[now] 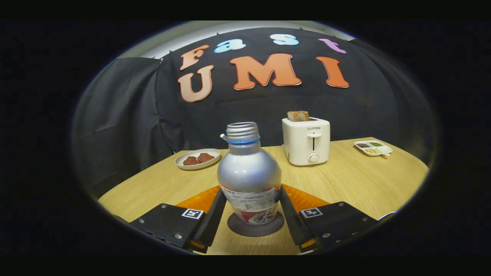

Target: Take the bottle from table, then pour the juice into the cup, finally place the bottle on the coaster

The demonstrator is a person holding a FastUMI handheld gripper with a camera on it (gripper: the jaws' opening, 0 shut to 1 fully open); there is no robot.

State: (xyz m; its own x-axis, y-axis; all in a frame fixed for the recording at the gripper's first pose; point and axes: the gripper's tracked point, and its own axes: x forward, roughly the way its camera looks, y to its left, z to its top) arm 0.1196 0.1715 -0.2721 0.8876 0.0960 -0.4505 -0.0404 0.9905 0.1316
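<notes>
A silver metal bottle (249,172) with an open threaded neck, a blue ring and a printed label stands upright on a dark round coaster (234,226) on the wooden table (345,184). My gripper (251,199) holds it between its two fingers. Both fingers (215,214) lie against the label on the bottle's lower sides, so the gripper is shut on the bottle. The bottle's base rests flat on the coaster.
Beyond the bottle stands a white toaster (306,142) with bread slices (298,115) sticking up. A white plate (197,158) with two brown patties lies to the back left. A small divided dish (373,148) sits at the back right.
</notes>
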